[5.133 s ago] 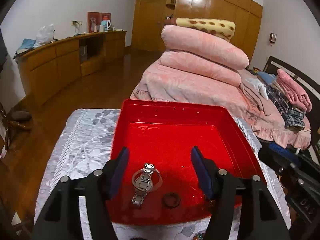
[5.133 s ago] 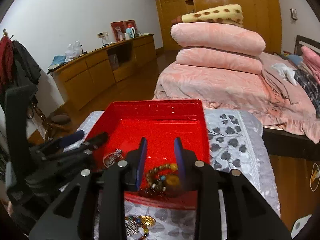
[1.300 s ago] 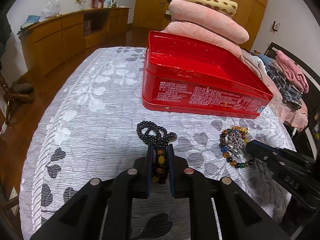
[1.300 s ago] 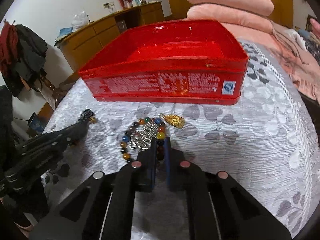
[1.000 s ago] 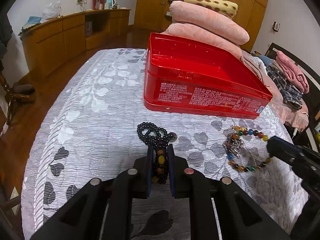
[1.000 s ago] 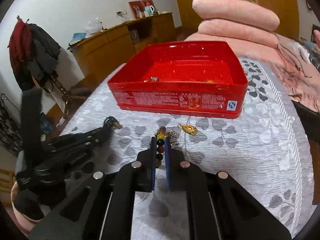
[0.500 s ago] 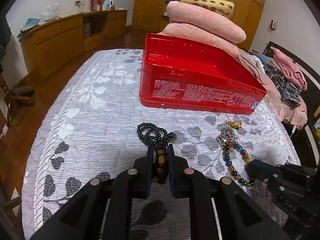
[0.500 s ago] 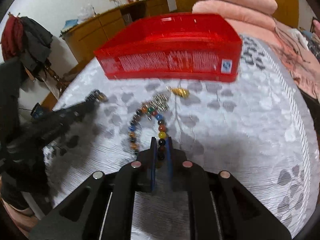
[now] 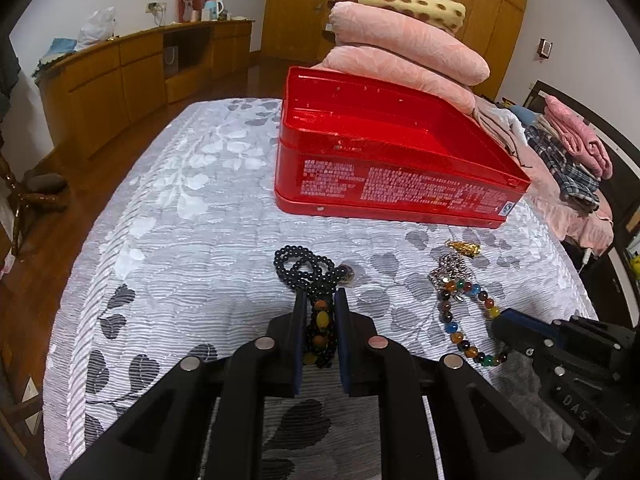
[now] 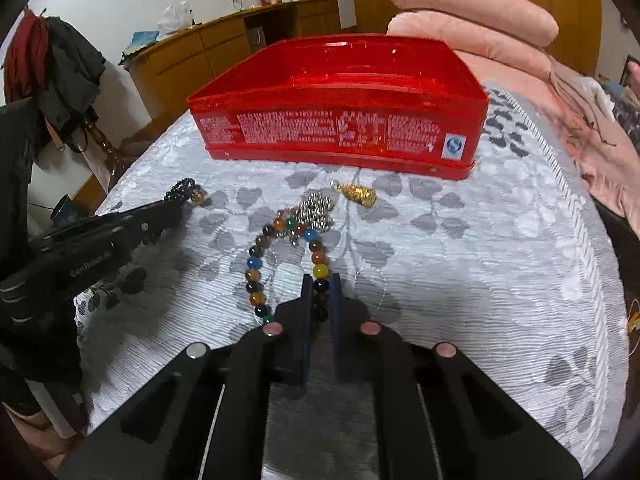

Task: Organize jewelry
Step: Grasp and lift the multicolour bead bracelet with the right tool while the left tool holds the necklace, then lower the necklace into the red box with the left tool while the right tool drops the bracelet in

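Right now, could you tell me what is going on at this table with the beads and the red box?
A person is sorting jewelry with a pair of tongs in each hand. The left tongs are shut on a black bead string lying on the grey leaf-patterned cloth. The right tongs are shut on a multicoloured bead bracelet, which also rests on the cloth beside a silver chain and gold pendant. The open red box stands just behind them.

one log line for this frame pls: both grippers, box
left gripper: shut on black bead string | right gripper: shut on multicolour bead bracelet | both strings lie on cloth | red box: open, behind
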Tool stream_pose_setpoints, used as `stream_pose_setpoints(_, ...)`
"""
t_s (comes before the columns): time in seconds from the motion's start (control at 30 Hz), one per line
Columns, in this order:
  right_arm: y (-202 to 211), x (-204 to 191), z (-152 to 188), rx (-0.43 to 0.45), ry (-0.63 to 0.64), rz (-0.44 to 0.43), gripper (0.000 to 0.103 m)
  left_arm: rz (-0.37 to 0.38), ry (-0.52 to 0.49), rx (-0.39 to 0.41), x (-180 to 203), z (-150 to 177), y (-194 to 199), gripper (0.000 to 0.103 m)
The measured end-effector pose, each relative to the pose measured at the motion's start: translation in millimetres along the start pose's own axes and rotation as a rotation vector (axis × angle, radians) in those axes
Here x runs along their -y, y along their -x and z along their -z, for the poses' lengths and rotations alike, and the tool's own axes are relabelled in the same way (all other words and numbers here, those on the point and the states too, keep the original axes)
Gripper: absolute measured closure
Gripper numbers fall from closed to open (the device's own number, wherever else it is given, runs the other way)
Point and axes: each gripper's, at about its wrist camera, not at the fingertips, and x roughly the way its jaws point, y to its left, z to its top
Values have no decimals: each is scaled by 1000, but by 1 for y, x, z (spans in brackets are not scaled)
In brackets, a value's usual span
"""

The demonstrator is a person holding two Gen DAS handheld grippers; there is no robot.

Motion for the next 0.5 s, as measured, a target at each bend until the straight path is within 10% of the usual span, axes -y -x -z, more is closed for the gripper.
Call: stream_pose_setpoints(0.5,44,-9,-21,119,12,-2,96,12,-27,77,12,-13,31,89)
